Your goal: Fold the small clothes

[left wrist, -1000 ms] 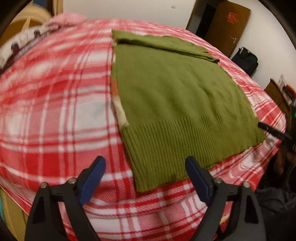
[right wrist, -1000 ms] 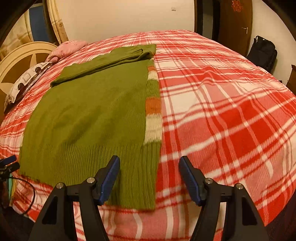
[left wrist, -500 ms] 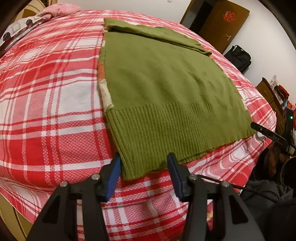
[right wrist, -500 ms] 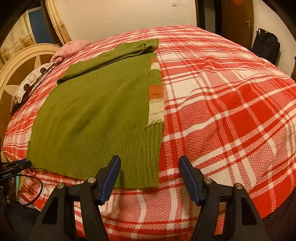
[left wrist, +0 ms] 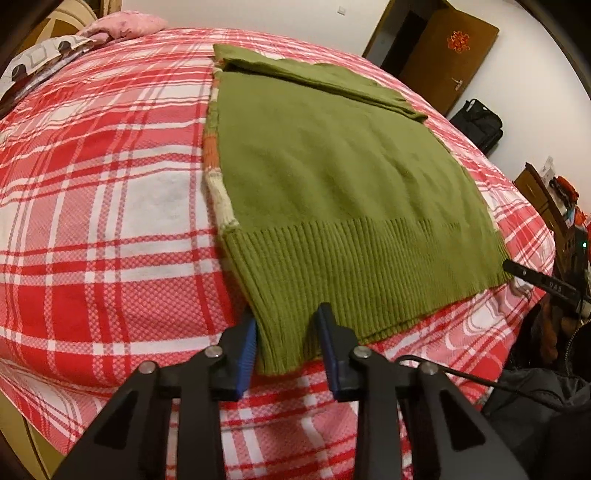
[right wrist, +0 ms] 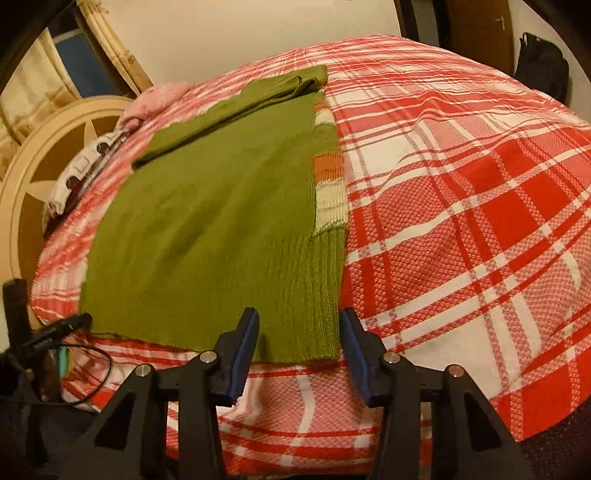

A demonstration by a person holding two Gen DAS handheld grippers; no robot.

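A green knit sweater (left wrist: 332, 177) lies flat on the red plaid bed, its sleeve folded across the far end and a striped orange and cream edge along one side. My left gripper (left wrist: 286, 347) is open, its blue pads straddling the near left corner of the ribbed hem. The sweater also shows in the right wrist view (right wrist: 221, 221). My right gripper (right wrist: 299, 339) is open, its pads on either side of the near right hem corner. Neither gripper has closed on the cloth.
The red and white plaid bedspread (left wrist: 92, 184) covers the bed. A pink pillow (left wrist: 125, 24) and a cream headboard (right wrist: 48, 147) are at the far end. A black bag (left wrist: 480, 122) and a brown door (left wrist: 447, 55) stand beyond the bed. Cables and dark gear (right wrist: 48, 339) hang off the near edge.
Both grippers have moved forward and down to the sweater's near hem corners. The left jaws have narrowed around the corner; the right jaws have also narrowed.
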